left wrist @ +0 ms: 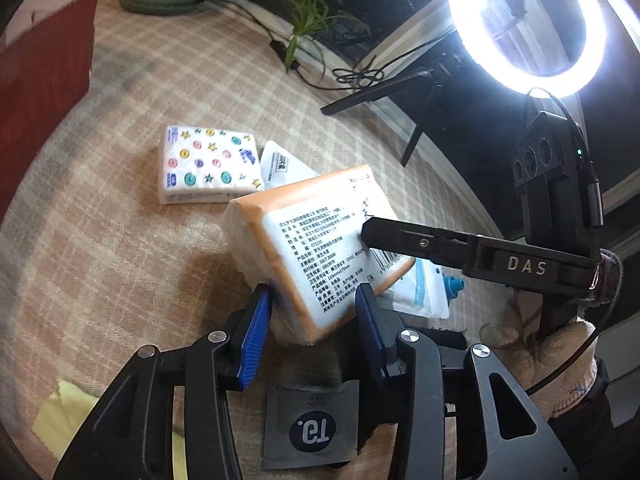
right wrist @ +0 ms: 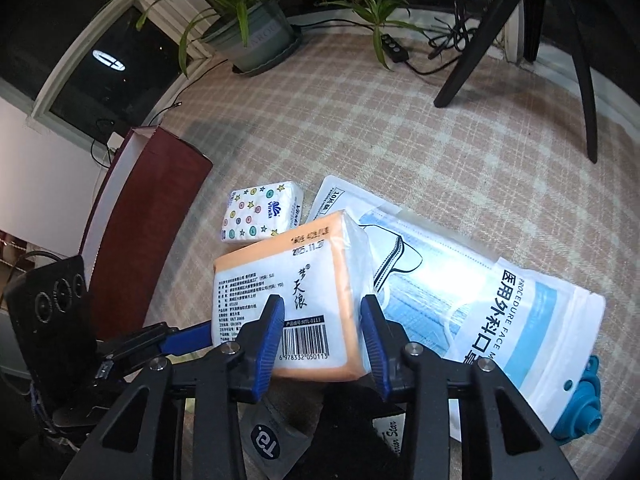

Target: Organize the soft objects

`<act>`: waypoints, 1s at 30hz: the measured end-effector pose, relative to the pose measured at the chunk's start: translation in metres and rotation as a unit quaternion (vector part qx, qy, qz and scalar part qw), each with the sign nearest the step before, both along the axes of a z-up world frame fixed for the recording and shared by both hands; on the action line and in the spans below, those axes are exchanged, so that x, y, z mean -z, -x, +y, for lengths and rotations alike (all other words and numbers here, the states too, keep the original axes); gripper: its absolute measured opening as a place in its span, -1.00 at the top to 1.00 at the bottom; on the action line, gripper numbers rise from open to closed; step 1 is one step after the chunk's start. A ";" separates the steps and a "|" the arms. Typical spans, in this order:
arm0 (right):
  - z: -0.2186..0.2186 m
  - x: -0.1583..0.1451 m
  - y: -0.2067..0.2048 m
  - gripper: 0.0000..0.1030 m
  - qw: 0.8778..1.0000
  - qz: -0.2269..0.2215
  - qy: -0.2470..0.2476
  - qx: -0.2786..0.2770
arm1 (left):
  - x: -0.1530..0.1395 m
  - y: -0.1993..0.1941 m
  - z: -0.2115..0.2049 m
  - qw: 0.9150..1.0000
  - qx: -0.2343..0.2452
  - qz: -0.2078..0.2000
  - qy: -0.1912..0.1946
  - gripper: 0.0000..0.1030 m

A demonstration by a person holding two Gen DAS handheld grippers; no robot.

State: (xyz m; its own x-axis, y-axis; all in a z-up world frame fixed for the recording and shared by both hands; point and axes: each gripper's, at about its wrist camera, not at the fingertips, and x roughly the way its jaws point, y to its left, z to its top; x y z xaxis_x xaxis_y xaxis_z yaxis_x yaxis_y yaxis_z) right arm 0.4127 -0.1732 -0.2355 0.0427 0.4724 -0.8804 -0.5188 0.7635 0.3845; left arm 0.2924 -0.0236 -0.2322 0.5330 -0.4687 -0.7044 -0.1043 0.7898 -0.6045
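An orange-and-white tissue pack [left wrist: 316,252] [right wrist: 292,296] is lifted off the checked cloth, tilted. Both grippers hold it: my left gripper [left wrist: 312,308] has its blue pads on the pack's near end, and my right gripper [right wrist: 322,332] clamps the barcode end; one of its fingers [left wrist: 404,236] lies across the pack's label in the left wrist view. A small star-printed tissue pack [left wrist: 208,164] [right wrist: 262,212] lies behind. A face-mask bag [right wrist: 480,296] [left wrist: 420,292] lies flat to the right, partly under the orange pack.
A dark red box [right wrist: 136,232] [left wrist: 40,60] stands at the left. A potted plant [right wrist: 252,36], tripod legs [right wrist: 580,64] and a lit ring light [left wrist: 536,24] are at the back. A grey sachet [left wrist: 308,428], a yellow cloth [left wrist: 64,412] and a teal piece [right wrist: 580,400] lie near.
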 end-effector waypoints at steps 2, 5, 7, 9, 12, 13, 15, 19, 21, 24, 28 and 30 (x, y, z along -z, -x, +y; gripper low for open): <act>0.001 -0.004 0.004 0.30 1.000 -0.009 0.006 -0.002 | -0.006 0.003 0.000 1.000 0.002 -0.008 -0.006 0.22; 0.002 -0.012 0.010 0.31 1.000 -0.018 0.006 -0.001 | -0.015 0.009 0.002 1.000 0.002 -0.020 -0.011 0.22; 0.002 -0.021 0.016 0.31 1.000 -0.025 0.003 0.000 | -0.021 0.013 0.002 1.000 0.003 -0.027 -0.016 0.22; 0.004 -0.027 0.021 0.31 0.999 -0.034 0.004 -0.001 | -0.029 0.018 0.005 0.999 0.002 -0.037 -0.021 0.22; 0.008 -0.042 0.032 0.31 0.999 -0.051 0.004 -0.004 | -0.042 0.028 0.012 0.998 -0.001 -0.052 -0.023 0.22; 0.011 -0.048 0.036 0.31 0.998 -0.057 0.003 -0.006 | -0.048 0.032 0.015 0.998 -0.003 -0.059 -0.026 0.22; 0.017 -0.059 0.043 0.31 0.998 -0.069 0.000 -0.010 | -0.059 0.040 0.022 0.997 -0.007 -0.071 -0.032 0.22; 0.035 -0.083 0.057 0.31 0.996 -0.091 -0.011 -0.020 | -0.081 0.058 0.041 0.994 -0.023 -0.098 -0.043 0.22; 0.047 -0.095 0.063 0.31 0.994 -0.101 -0.018 -0.026 | -0.090 0.066 0.052 0.993 -0.032 -0.108 -0.046 0.22; 0.067 -0.109 0.073 0.31 0.993 -0.112 -0.028 -0.036 | -0.102 0.080 0.073 0.990 -0.048 -0.120 -0.052 0.22; 0.102 -0.123 0.087 0.31 0.990 -0.125 -0.038 -0.056 | -0.112 0.098 0.108 0.987 -0.074 -0.131 -0.056 0.22; 0.120 -0.127 0.093 0.31 0.988 -0.129 -0.044 -0.066 | -0.115 0.106 0.123 0.986 -0.086 -0.133 -0.060 0.22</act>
